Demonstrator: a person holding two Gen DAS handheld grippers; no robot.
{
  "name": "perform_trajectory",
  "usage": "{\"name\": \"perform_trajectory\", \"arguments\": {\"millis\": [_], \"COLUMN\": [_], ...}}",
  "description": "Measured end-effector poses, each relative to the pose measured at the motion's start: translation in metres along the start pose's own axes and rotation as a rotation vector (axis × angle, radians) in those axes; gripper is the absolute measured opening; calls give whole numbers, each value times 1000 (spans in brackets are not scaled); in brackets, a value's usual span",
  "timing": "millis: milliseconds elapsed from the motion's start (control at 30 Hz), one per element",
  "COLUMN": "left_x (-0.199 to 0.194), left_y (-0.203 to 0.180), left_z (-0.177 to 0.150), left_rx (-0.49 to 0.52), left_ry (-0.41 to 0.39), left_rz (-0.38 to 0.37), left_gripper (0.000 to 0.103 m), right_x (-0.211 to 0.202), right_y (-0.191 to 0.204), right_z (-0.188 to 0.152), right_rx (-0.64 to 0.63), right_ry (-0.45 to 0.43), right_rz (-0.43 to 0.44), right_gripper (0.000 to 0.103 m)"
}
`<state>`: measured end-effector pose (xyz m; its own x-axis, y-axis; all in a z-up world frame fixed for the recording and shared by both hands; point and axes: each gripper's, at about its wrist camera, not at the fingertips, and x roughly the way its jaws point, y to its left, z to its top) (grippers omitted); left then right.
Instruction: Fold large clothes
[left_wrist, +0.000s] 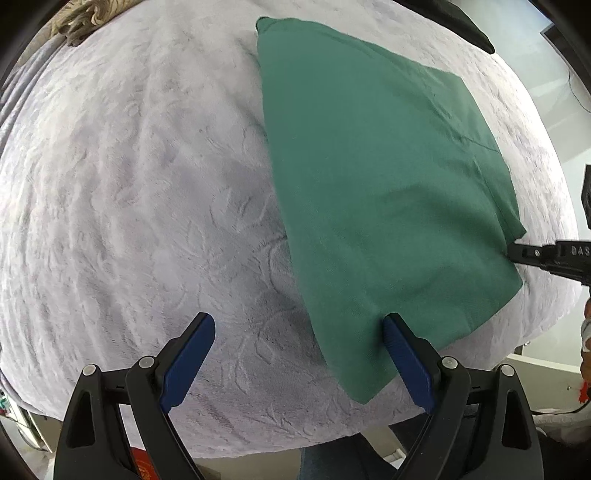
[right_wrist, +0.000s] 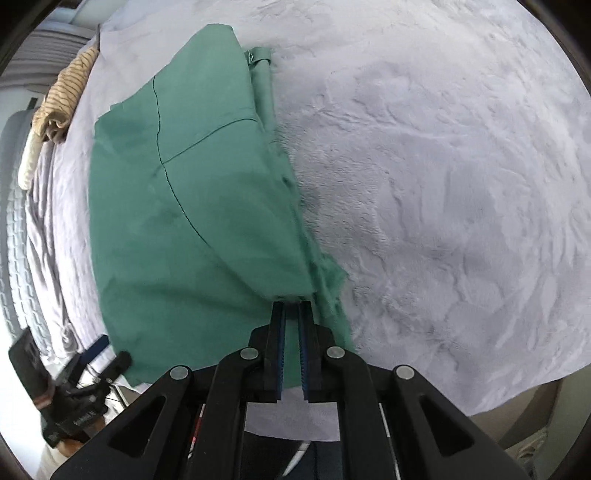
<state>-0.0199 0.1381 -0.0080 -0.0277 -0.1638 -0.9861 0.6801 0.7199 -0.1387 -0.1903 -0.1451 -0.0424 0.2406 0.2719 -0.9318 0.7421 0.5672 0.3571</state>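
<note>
A large green garment (left_wrist: 384, 192) lies partly folded on a pale lilac textured bedspread (left_wrist: 147, 184). My left gripper (left_wrist: 299, 332) is open, its jaws wide apart over the garment's near left edge; its right finger (left_wrist: 402, 354) rests on the cloth. My right gripper (right_wrist: 292, 306) is shut on the garment (right_wrist: 192, 206), pinching its right edge. It also shows at the right of the left wrist view (left_wrist: 517, 253), holding that edge. The left gripper shows at the lower left of the right wrist view (right_wrist: 107, 350).
A striped beige cloth (right_wrist: 62, 99) lies bunched at the far edge of the bed, also seen in the left wrist view (left_wrist: 79, 20). The bedspread (right_wrist: 443, 184) stretches bare to the right of the garment. The bed's near edge (left_wrist: 295, 443) drops to the floor.
</note>
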Motion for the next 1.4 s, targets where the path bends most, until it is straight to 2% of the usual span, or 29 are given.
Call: {"name": "perform_trajectory", "arguments": {"millis": [400,800,967,1167,1200,1233,1400], "left_x": [-1,-8,-8,-16,-18,-18,-22], "left_y": [-5,-8,-10,-6,-4,-4,-6], "left_z": [3,6,5,6,5,6,9], "left_rx": [-6,-21,-24,-43,-43,-44,-19], "left_ry": [5,-11,7,-20,-26,-27,-41], "left_rz": [12,24,42,62,64,69,97], "left_gripper": [93,93,93,93,93,103,103], "right_x": [-12,-26,-25,-24,-25,-26,-30], "right_y": [-5,13,22,32,34,36,43], "right_z": [-2,-5,-6,-4,-4,-4,-3], "right_rx": [-7,-47,-65,-88,-93,-97,-115], "right_ry": [-16,-46,-32,-26,-30,-34,-47], "right_rz": [-15,-18,-26,-16,-17,-19,-29], "right_gripper": [8,8,8,8,8,8,8]}}
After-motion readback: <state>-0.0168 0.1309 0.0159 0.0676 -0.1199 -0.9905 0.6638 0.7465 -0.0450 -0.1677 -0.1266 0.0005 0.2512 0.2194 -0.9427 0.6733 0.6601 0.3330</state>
